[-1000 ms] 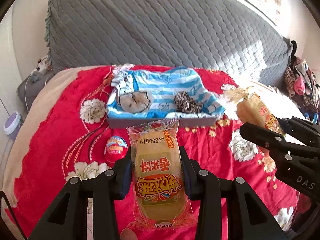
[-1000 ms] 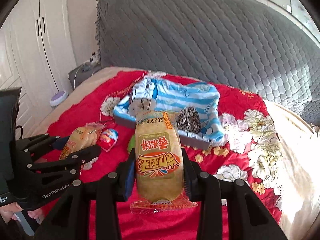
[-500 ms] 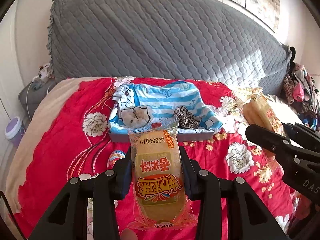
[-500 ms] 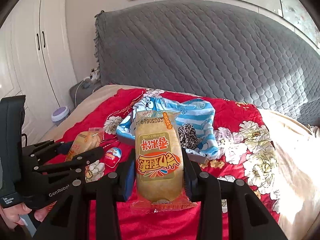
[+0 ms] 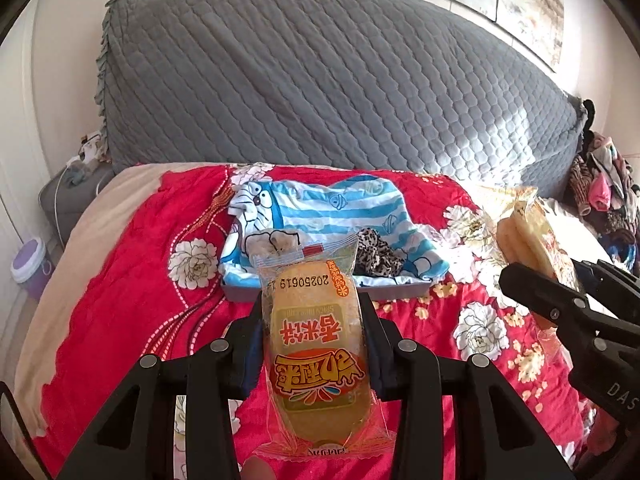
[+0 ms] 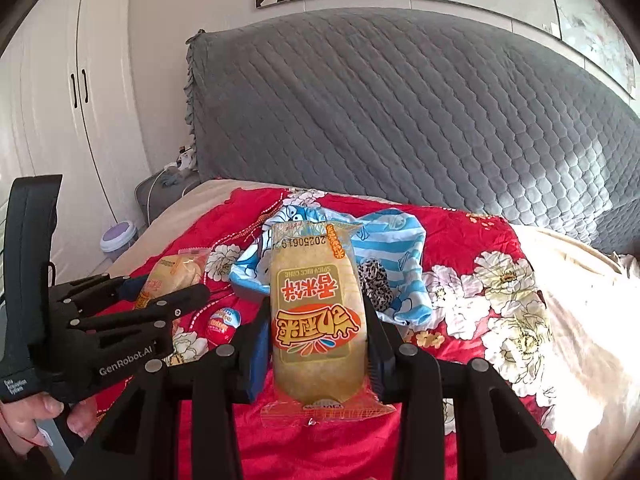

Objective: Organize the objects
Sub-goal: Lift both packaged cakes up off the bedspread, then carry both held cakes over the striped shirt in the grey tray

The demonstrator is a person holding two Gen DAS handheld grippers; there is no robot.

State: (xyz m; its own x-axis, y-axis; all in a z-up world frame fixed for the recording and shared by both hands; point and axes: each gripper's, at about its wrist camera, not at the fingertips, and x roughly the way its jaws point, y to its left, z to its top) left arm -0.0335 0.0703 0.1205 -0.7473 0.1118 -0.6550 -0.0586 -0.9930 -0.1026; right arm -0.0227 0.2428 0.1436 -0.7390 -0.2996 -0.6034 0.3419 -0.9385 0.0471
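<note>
Left gripper clenched on yellow snack pack, held above red floral blanket. Right gripper grasping second snack pack (same print). Gray tray lies far centre with striped blue cloth, leopard-print item. Red egg near left, on blanket.

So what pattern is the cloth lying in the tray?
Blue and white stripes with cartoon cats; left wrist view.

Right gripper jaws clamp snack packet (upright) above red bedspread.
</note>
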